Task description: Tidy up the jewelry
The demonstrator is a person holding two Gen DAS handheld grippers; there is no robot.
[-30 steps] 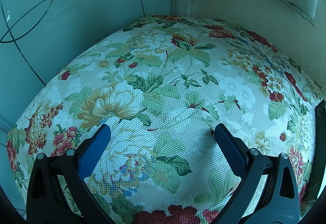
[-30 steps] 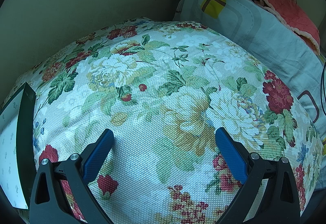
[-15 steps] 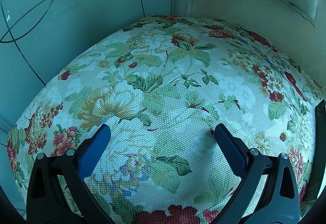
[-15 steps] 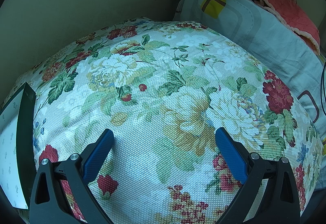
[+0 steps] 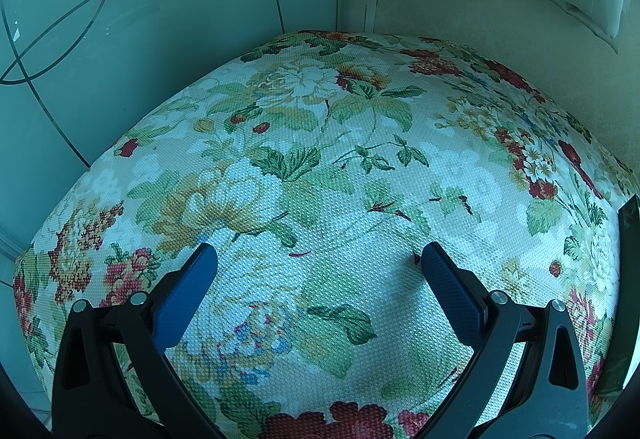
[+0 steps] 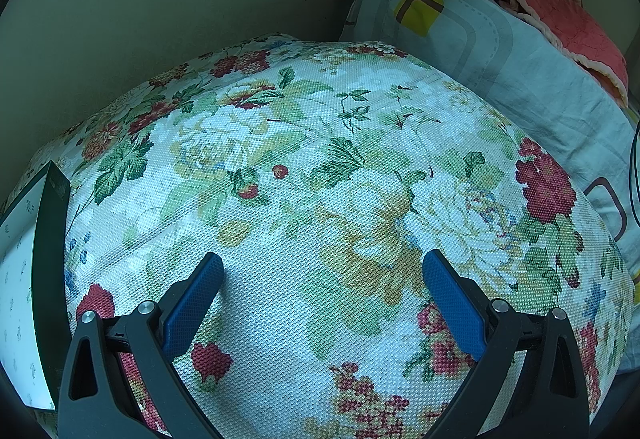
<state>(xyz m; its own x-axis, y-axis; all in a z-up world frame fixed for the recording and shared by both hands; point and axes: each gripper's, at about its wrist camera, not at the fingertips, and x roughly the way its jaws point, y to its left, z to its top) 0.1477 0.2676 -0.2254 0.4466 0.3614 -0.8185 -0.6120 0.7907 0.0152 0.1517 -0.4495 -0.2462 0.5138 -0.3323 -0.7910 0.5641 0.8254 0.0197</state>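
Where woven floral cloth bulges, both grippers gape.

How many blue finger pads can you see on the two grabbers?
4. Left gripper: one pad on its left, one on its right. Right gripper: one pad left, one right. None look hidden.

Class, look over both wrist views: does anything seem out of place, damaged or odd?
Nothing looks damaged or spilled. Oddly for this task, no jewelry shows: both the left gripper and right gripper are open over the floral cloth.
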